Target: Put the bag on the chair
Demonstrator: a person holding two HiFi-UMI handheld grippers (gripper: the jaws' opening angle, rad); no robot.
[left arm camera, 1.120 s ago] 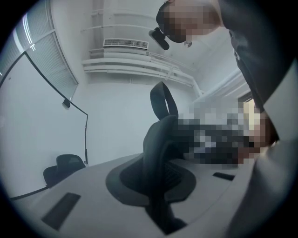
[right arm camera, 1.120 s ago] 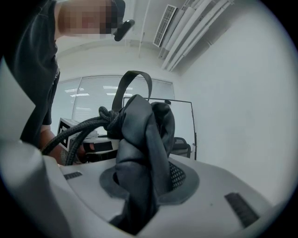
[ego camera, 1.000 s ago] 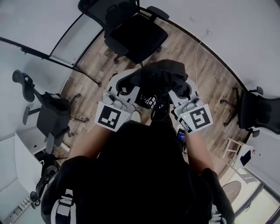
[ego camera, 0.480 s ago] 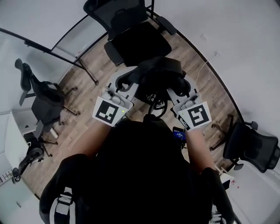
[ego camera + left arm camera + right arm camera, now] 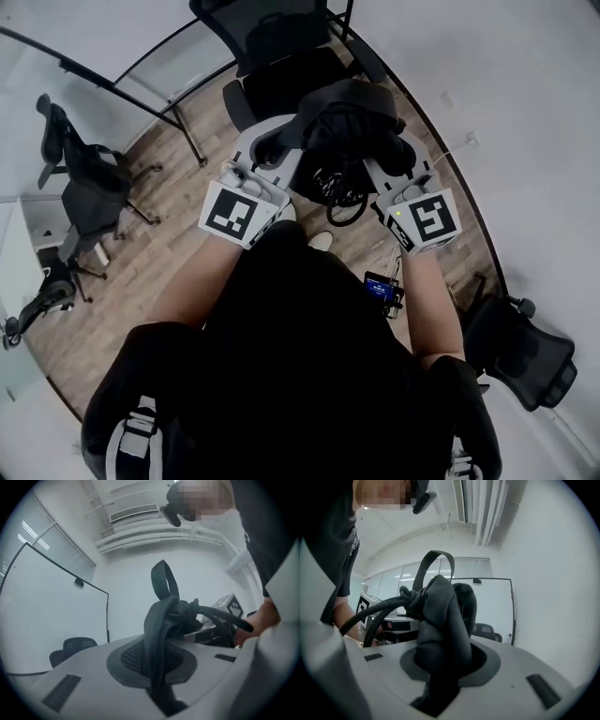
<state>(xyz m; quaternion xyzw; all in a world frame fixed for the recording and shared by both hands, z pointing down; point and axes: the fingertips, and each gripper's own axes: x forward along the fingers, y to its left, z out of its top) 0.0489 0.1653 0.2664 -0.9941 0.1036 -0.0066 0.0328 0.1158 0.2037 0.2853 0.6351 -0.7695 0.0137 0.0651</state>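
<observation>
A black bag (image 5: 349, 120) hangs between both grippers, just in front of a black office chair (image 5: 272, 37) whose seat (image 5: 267, 92) shows to the bag's left. In the head view my left gripper (image 5: 277, 150) holds the bag's left side and my right gripper (image 5: 397, 161) its right side. The left gripper (image 5: 157, 667) is shut on a black strap (image 5: 157, 625) that runs up from its jaws, seen in the left gripper view. Bunched black fabric (image 5: 443, 620) is pinched in the right gripper (image 5: 440, 672), seen in the right gripper view. Black cords (image 5: 339, 192) dangle below the bag.
A second office chair (image 5: 86, 192) stands at the left and a third (image 5: 520, 347) at the lower right. A framed board on a black stand (image 5: 155, 70) stands left of the target chair. The white wall (image 5: 506, 112) runs along the right, with a cable (image 5: 448, 155) at its foot.
The view has swung and closed in on the chair. The bag, still held by both grippers, has risen and now overlaps the chair's seat and right arm.
</observation>
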